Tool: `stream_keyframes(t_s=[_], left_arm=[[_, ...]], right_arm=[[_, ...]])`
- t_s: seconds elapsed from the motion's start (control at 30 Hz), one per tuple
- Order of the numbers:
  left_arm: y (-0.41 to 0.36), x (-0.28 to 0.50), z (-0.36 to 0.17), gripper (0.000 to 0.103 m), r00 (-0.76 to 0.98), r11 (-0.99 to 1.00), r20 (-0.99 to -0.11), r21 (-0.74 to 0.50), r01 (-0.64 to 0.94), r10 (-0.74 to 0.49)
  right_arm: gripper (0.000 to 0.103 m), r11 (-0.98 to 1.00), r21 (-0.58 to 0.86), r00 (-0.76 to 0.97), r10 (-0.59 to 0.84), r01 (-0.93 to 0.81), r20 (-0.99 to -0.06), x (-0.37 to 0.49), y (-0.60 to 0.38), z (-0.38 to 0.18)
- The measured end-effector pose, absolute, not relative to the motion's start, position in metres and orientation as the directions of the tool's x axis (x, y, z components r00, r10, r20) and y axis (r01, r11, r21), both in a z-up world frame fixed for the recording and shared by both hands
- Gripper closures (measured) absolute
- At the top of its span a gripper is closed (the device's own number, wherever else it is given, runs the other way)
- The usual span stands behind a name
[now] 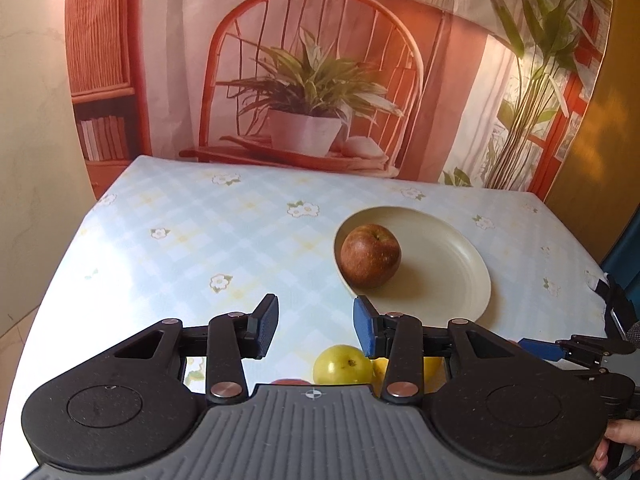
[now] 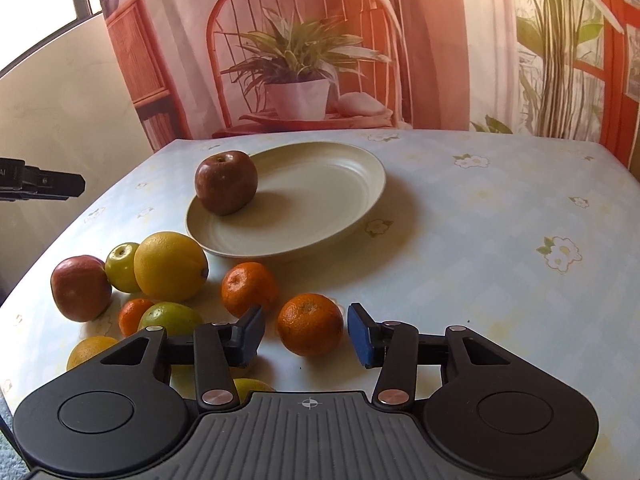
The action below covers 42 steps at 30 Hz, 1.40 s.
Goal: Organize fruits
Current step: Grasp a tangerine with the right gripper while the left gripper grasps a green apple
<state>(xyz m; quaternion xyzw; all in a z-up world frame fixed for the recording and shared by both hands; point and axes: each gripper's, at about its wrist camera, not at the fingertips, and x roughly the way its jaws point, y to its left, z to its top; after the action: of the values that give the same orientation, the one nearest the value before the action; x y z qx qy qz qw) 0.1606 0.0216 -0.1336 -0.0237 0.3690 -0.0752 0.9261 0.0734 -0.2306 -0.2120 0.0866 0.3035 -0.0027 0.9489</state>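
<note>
Left gripper (image 1: 316, 326) hovers over the tabletop (image 1: 180, 248) with its jaws wide apart and nothing between them; a green apple (image 1: 342, 364) peeks out just below the gap, at 6 o'clock from the fingertips. At 1 o'clock from it sits the cream plate (image 1: 448, 264), carrying a red apple (image 1: 370, 255) on its left side, stem dimple facing up.

Right gripper (image 2: 306, 336) is also spread wide, gripping nothing, its pads flanking an orange (image 2: 310, 324) without touching it; the orange's stem end faces up and slightly toward the camera. At 9 to 10 o'clock from that orange lies a loose cluster: a second red apple (image 2: 80, 288), the green apple (image 2: 121, 266), a large lemon (image 2: 170, 266) with its long axis running left to right and its tip pointing right, a small orange (image 2: 134, 314), a green fruit (image 2: 172, 318) and another orange (image 2: 248, 288). The plate (image 2: 320, 196) lies at 12 o'clock.
</note>
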Motion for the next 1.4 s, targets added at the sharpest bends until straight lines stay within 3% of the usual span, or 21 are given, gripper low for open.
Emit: stream_keyframes(t_s=[0.2, 0.77, 1.4], left_arm=[[0.026, 0.175, -0.159, 0.051, 0.627, 0.974, -0.746, -0.157, 0.163, -0.225], [0.001, 0.191, -0.178, 0.051, 0.527, 0.907, -0.817, 0.011, 0.421, -0.235], [-0.017, 0.202, -0.194, 0.054, 0.444, 0.877, -0.876, 0.055, 0.478, -0.187]], right_arm=[[0.069, 0.985, 0.161, 0.811, 0.051, 0.054, -0.583, 0.074, -0.231, -0.216], [0.069, 0.986, 0.156, 0.824, 0.041, 0.058, -0.565, 0.073, -0.236, -0.209], [0.069, 0.986, 0.156, 0.832, 0.039, 0.057, -0.554, 0.073, -0.236, -0.206]])
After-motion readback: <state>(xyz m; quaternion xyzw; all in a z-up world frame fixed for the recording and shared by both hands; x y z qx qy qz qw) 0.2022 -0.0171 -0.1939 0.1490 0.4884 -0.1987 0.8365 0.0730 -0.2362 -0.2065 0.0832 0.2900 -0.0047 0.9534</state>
